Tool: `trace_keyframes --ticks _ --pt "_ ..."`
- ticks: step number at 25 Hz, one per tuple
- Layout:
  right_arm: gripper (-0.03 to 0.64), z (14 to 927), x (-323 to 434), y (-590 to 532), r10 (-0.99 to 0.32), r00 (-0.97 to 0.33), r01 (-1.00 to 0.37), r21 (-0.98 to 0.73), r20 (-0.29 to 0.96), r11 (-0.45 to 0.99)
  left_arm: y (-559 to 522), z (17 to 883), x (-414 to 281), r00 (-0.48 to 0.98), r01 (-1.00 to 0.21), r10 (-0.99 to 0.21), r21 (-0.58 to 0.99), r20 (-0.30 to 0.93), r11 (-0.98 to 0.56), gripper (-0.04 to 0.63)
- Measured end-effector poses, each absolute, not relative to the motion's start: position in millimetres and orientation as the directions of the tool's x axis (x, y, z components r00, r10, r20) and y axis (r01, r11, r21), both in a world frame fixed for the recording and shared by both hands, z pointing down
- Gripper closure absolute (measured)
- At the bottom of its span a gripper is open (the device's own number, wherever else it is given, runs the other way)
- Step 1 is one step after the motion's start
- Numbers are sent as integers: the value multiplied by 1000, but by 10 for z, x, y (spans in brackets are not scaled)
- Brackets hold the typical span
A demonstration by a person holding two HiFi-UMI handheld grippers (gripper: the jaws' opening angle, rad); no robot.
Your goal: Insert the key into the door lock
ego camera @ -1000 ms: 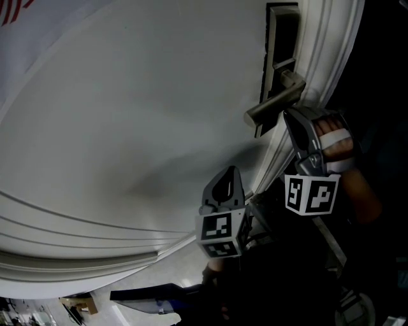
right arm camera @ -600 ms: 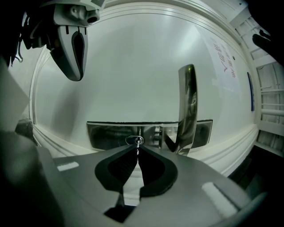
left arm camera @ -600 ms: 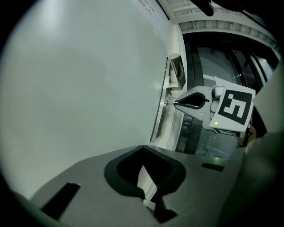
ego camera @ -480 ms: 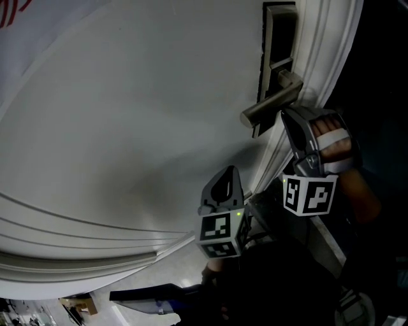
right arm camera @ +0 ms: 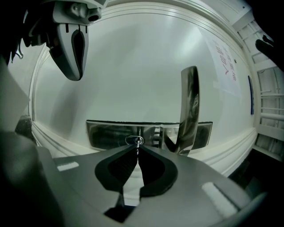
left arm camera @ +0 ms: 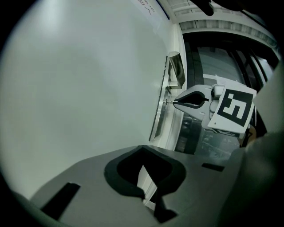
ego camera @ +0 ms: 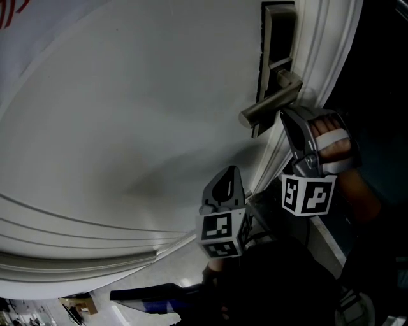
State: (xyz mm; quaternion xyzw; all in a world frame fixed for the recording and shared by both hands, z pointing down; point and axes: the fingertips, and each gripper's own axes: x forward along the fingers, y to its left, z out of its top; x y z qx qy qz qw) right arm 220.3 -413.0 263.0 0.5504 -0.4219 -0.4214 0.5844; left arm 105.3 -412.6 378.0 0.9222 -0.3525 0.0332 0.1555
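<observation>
At lock [right arm camera: 131,140], key [right arm camera: 138,144] in right tool [right arm camera: 138,149]

Key [right arm camera: 137,147]: thin sliver at the right gripper [right arm camera: 137,151] tips, too small to show its teeth or its depth in the keyhole [right arm camera: 132,141], which it partly covers. Head view: key and keyhole hidden behind door handle [ego camera: 271,105] and gripper; red marking [ego camera: 13,7] cut off at the top-left corner; hand [ego camera: 333,143] on the right gripper half lost in shadow; small items [ego camera: 80,307] at bottom-left too small to identify
</observation>
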Motion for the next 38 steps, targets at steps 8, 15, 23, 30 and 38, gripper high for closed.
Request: trace_keyframes --ticks 8,15,23,30,38 --pt "604 2627 2201 -4143 -956 290 18 999 37 44 -4154 3787 1023 746 -664 -643 264 173 -700 595" --pt "604 2628 2199 -4141 -956 292 19 999 38 45 -4145 3787 1052 755 -655 -632 262 175 -709 595" --pt "604 2630 2200 -4140 -956 290 20 999 38 46 -4140 3776 1056 757 -652 -630 261 173 -712 595" --pt "604 2632 2199 -4139 -956 289 14 998 48 55 -4133 3785 1060 759 -649 -627 262 174 -714 595" --pt "604 2629 2197 -4140 -956 289 11 998 50 56 -4127 3792 1062 759 -650 -627 264 175 -713 595"
